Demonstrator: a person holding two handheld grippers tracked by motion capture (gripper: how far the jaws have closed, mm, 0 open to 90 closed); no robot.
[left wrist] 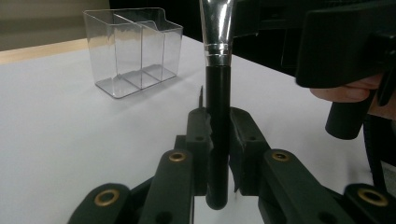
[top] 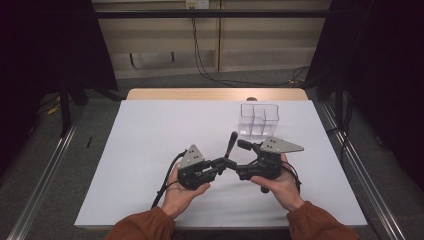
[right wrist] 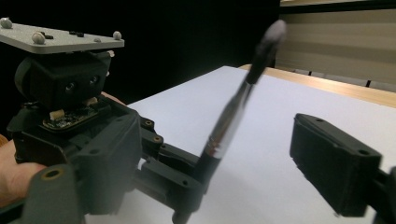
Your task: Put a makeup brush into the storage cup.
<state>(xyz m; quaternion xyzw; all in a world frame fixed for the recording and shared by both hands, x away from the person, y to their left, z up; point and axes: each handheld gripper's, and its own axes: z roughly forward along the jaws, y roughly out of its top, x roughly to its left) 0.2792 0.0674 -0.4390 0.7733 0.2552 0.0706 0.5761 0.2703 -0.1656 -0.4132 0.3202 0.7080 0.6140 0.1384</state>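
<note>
Progress looks to be somewhere in the middle, judging by how things lie. The left gripper [top: 220, 163] is clamped on the black lower handle of a slim makeup brush with a silver metal ferrule and a dark tuft [left wrist: 217, 93], holding it raised off the white table [top: 150, 150] and roughly upright, tilted a little. So the pickup is done.

The right gripper [top: 245, 150] stands with its jaws spread wide and holds nothing; in the right gripper view one of its black fingers [right wrist: 332, 164] sits apart from the brush, to one side of the shaft. It seems placed either to take the brush over or simply to wait nearby.

The clear plastic organiser with several upright compartments [top: 258, 120] stands farther back on the table, to the right, and its compartments look empty. What probably remains is carrying the brush there and dropping it into a compartment, handle first or tuft up.
</note>
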